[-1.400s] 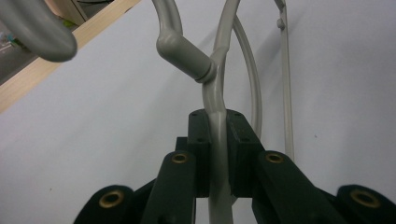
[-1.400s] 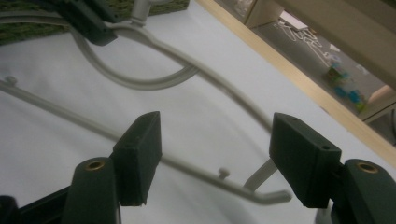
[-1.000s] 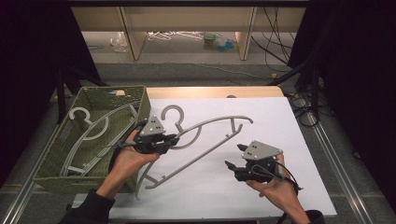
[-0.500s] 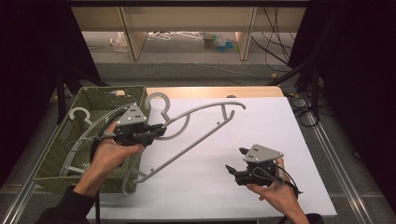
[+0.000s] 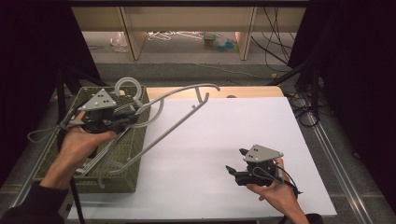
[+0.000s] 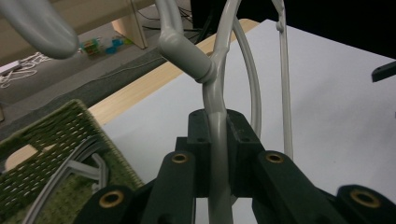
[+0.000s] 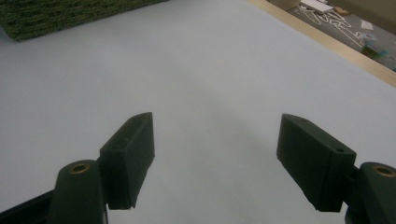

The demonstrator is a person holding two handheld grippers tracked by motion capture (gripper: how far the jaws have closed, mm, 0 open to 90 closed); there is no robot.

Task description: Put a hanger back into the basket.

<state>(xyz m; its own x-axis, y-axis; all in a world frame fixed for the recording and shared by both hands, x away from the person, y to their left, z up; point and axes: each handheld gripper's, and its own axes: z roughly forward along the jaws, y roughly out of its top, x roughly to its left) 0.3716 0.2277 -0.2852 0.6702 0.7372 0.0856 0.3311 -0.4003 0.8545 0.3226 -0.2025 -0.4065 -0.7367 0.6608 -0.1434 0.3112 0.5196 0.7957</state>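
Over the basket [image 5: 122, 161] | my left tongs [image 5: 125, 116] clenched the grey hanger [image 5: 173, 116] | right tongs [image 5: 236, 161] released above the worktop [image 5: 196, 154]

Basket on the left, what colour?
Olive green, woven texture; the basket shows best in the high view.

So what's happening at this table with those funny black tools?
A person holds a gripper in each hand. The left gripper is shut on a grey hanger, near its hook, and holds it in the air, partly over a green basket that has more hangers in it. The right gripper is over the white table, jaws open and empty.
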